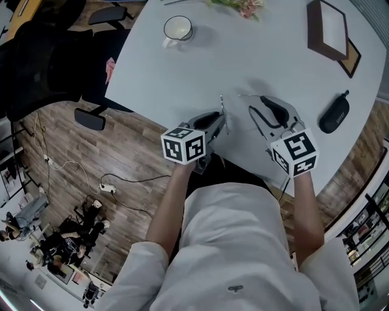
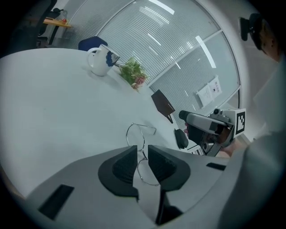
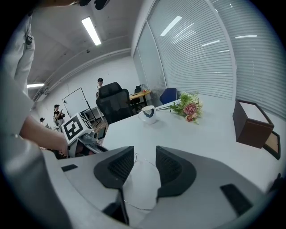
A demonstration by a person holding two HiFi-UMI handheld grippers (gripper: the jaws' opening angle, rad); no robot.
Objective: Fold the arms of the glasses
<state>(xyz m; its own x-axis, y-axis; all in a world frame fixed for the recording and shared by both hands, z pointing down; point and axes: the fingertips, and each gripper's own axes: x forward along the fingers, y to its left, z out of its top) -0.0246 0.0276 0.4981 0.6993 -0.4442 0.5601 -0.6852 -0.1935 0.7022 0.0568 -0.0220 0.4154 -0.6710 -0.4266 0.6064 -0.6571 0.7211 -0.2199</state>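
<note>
The thin wire-framed glasses (image 1: 223, 112) lie on the white table (image 1: 267, 54), near its front edge and between my two grippers. In the left gripper view the glasses (image 2: 136, 132) show two round rims, and the nearer rim runs into the gap of the left gripper (image 2: 143, 154). Its dark pads stand a little apart on either side of the wire, and no pressing shows. My left gripper (image 1: 214, 121) sits at the glasses' left end. The right gripper (image 1: 262, 109) is at the right end, open, and a fine wire of the glasses (image 3: 136, 157) crosses between the jaws of the right gripper (image 3: 145, 165).
A white mug (image 1: 177, 28) and a small bunch of flowers (image 1: 240, 6) stand at the far side. A brown box (image 1: 328, 27) is at the back right. A black case (image 1: 334, 113) lies right of the right gripper. Office chairs (image 1: 42, 67) stand left of the table.
</note>
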